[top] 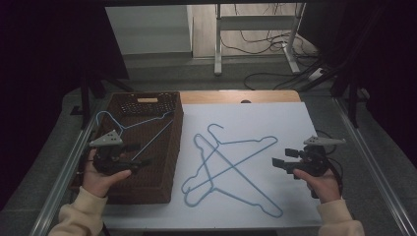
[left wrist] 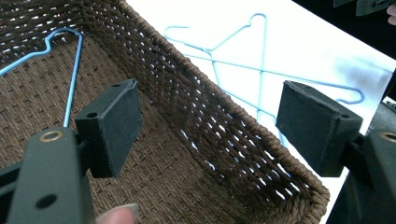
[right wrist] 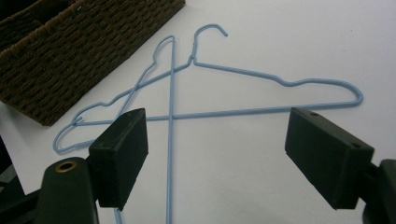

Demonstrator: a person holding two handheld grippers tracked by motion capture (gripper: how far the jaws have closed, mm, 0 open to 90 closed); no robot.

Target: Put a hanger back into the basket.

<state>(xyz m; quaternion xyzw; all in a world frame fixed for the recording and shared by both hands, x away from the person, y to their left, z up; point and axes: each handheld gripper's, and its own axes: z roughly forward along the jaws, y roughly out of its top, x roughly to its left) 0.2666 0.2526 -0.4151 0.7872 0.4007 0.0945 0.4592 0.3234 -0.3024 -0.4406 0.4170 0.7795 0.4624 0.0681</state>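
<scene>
Tools gaped empty: left tool over the brown woven wicker basket, right tool near two crossed light-blue wire hangers.

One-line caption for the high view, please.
One blue hanger lies in the basket, two crossed hangers wait on the table; both grippers, left and right, open.
</scene>
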